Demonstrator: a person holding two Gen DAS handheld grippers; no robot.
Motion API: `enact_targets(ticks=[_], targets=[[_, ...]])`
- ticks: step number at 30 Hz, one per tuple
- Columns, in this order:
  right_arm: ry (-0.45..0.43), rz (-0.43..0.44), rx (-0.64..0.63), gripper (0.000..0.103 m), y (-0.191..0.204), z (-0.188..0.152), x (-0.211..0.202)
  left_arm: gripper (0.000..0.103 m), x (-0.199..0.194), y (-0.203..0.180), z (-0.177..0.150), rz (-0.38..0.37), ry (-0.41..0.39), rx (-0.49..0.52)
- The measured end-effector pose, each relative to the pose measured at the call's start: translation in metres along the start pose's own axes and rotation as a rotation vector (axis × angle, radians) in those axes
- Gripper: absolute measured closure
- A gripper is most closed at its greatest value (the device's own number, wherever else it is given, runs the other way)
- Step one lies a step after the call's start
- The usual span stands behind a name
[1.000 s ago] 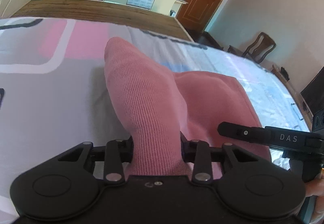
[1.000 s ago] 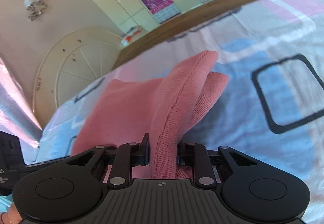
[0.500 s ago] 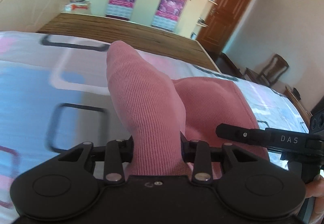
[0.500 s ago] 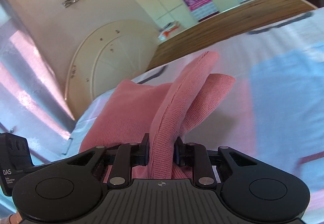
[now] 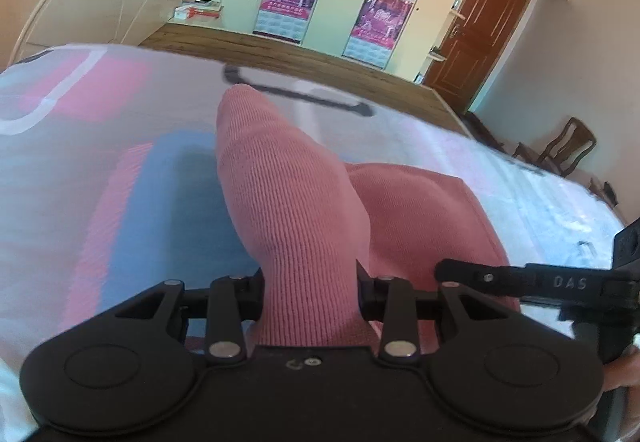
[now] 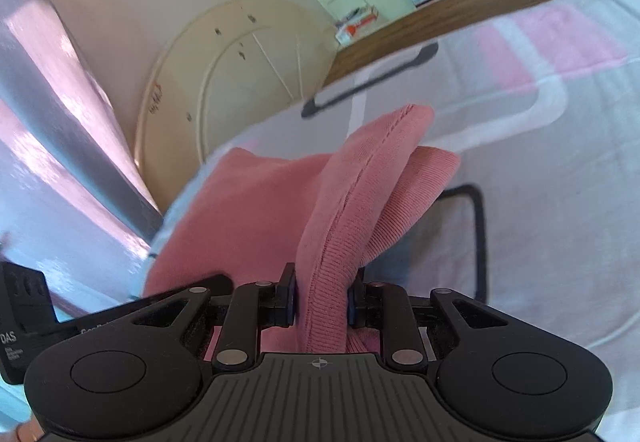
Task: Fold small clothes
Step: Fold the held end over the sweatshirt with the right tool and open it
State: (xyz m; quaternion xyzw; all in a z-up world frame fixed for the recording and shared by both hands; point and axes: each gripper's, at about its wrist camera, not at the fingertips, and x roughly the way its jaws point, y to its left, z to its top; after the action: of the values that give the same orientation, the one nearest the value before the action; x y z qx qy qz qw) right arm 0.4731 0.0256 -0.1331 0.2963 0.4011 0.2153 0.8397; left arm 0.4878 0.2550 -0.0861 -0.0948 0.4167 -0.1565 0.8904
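A small pink knit garment [image 5: 296, 210] hangs over a bed sheet [image 5: 100, 170] patterned in pink, blue and white. My left gripper [image 5: 310, 282] is shut on one ribbed end of it, and the cloth bulges forward between the jaws. My right gripper [image 6: 320, 302] is shut on the other end of the garment [image 6: 344, 210], along a seamed edge. The rest of the garment sags between the two grippers. The right gripper's arm shows at the right of the left wrist view [image 5: 520, 278].
A wooden footboard [image 5: 304, 62] borders the bed's far side. Beyond it stand cream wardrobes with purple posters [image 5: 384, 10] and a brown door [image 5: 484, 30]. A wooden chair [image 5: 568, 146] stands at the right. A rounded cream headboard [image 6: 240, 74] shows in the right wrist view.
Both grippers have moved over the bed with the garment held between them; the sheet pattern below has shifted and blurred. Both grips are unchanged.
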Motion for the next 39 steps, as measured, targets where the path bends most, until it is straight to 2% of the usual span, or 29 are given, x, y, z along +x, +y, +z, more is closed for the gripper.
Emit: enact_targets(ticks=[3,5,7,9,11,14,19,21,24,27,28,30,35,39], targets=[[0.004,-0.058,-0.002,0.081,-0.007,-0.004,0.016,0.063,0.011,0.019,-0.01,-0.002,0.011,-0.017],[0.005,-0.106,0.007,0.08,-0.017,-0.003,0.021,0.051,0.016,0.028,-0.018,-0.002,0.01,-0.022],[0.015,-0.168,-0.022,0.08,-0.025,-0.005,0.022,0.033,0.017,0.03,-0.021,0.026,0.0,-0.017],[-0.002,-0.208,-0.027,0.078,-0.026,-0.006,0.024,0.024,0.015,0.029,-0.022,0.061,-0.011,-0.004],[-0.024,-0.257,-0.036,0.078,-0.027,-0.007,0.021,0.024,0.007,0.034,-0.022,0.072,-0.016,-0.002],[-0.052,-0.304,-0.124,0.078,-0.009,-0.007,0.008,0.029,-0.016,0.031,-0.027,0.117,-0.065,0.019],[-0.101,-0.276,-0.217,0.078,0.027,-0.02,-0.026,0.037,-0.049,0.016,-0.044,0.096,-0.084,0.083],[-0.083,-0.26,-0.274,0.078,0.044,-0.035,-0.03,0.037,-0.053,0.005,-0.052,0.096,-0.076,0.113],[-0.026,-0.264,-0.328,0.078,0.056,-0.062,-0.021,0.037,-0.051,-0.006,-0.064,0.148,-0.072,0.159],[0.017,-0.33,-0.361,0.078,0.052,-0.084,-0.011,0.039,-0.041,-0.005,-0.069,0.175,-0.01,0.14],[0.03,-0.38,-0.389,0.078,0.047,-0.092,-0.007,0.04,-0.036,-0.002,-0.071,0.166,0.018,0.118],[0.045,-0.423,-0.417,0.083,0.036,-0.102,-0.003,0.04,-0.03,0.001,-0.074,0.166,0.034,0.088],[0.022,-0.429,-0.388,0.084,0.033,-0.106,-0.009,0.037,-0.034,0.0,-0.073,0.183,0.037,0.098],[0.026,-0.458,-0.404,0.084,0.039,-0.114,-0.013,0.023,-0.039,-0.002,-0.071,0.219,0.032,0.117]])
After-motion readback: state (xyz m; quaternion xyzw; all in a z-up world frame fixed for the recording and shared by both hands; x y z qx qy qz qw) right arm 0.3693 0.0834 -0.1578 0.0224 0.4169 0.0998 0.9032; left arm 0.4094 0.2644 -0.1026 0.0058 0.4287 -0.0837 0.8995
